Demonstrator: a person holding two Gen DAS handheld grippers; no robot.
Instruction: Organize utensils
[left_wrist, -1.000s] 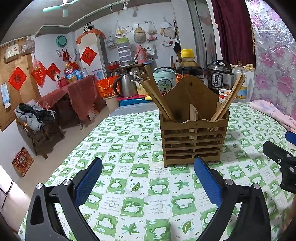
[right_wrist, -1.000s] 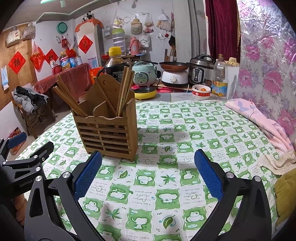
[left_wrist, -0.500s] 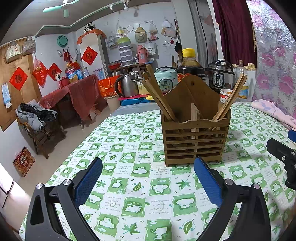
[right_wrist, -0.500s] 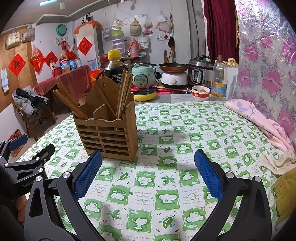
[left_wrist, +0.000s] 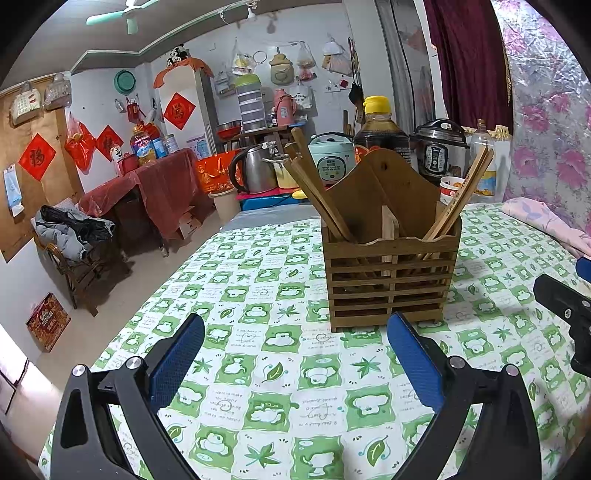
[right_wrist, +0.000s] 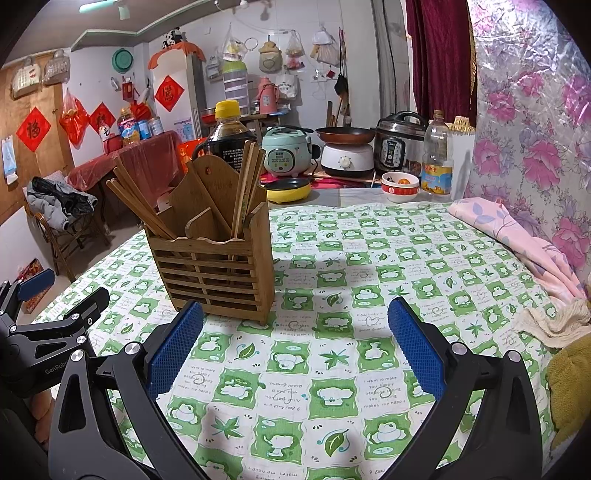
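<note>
A slatted wooden utensil holder stands upright on the green-checked tablecloth; it also shows in the right wrist view. Wooden chopsticks lean out of its left compartment and its right compartment. My left gripper is open and empty, just in front of the holder. My right gripper is open and empty, in front of and to the right of the holder. The left gripper's body shows at the left edge of the right wrist view.
A dark sauce bottle with a yellow cap stands behind the holder. A pink cloth and a beige towel lie at the table's right edge. Cookers, a pan and a bowl stand beyond the table.
Both grippers have drawn back slightly from the holder and stayed open. The holder and chopsticks have not moved.
</note>
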